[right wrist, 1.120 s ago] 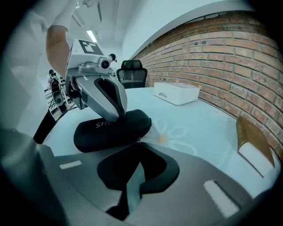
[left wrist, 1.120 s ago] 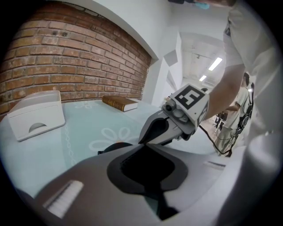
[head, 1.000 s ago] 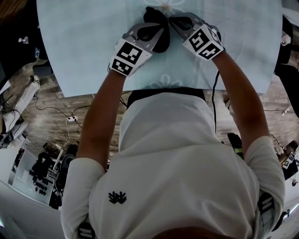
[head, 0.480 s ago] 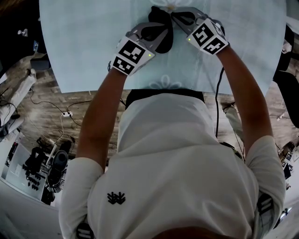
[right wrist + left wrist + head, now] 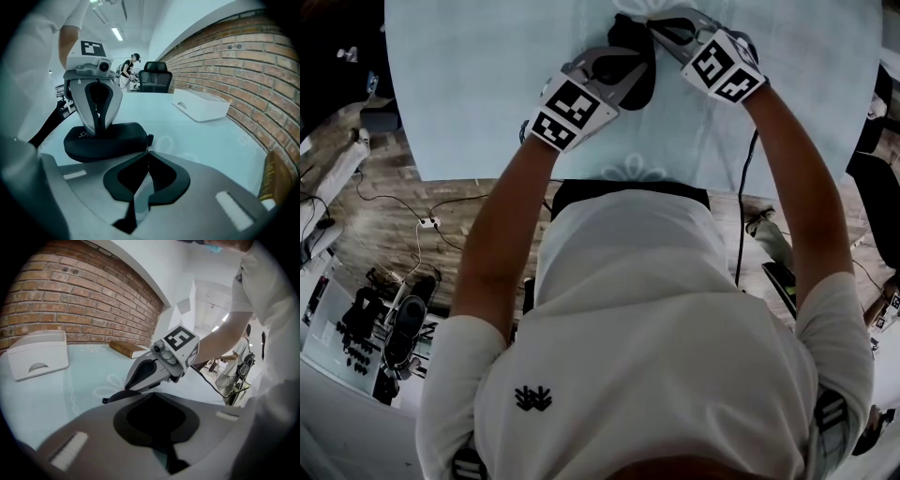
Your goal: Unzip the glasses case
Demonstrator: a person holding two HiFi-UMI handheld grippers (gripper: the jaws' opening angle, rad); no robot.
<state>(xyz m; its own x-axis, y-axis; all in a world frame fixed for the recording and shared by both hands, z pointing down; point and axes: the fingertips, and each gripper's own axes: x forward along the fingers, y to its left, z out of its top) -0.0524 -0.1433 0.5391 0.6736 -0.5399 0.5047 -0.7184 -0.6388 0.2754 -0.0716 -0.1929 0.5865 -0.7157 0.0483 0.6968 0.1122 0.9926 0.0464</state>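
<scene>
the glasses case (image 5: 105, 140) has a matt black, cloth-like skin, the table (image 5: 469, 84) is smooth and pale with a faint sheen, the wall (image 5: 225, 61) is rough red brick, the box (image 5: 201, 108) smooth white plastic, the floor (image 5: 422, 197) wood-grained.

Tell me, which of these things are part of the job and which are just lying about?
In the job: case, zip pull, left gripper clamped on the case, right gripper pinching the zip pull.
Lying about: white box, book, chair.
</scene>
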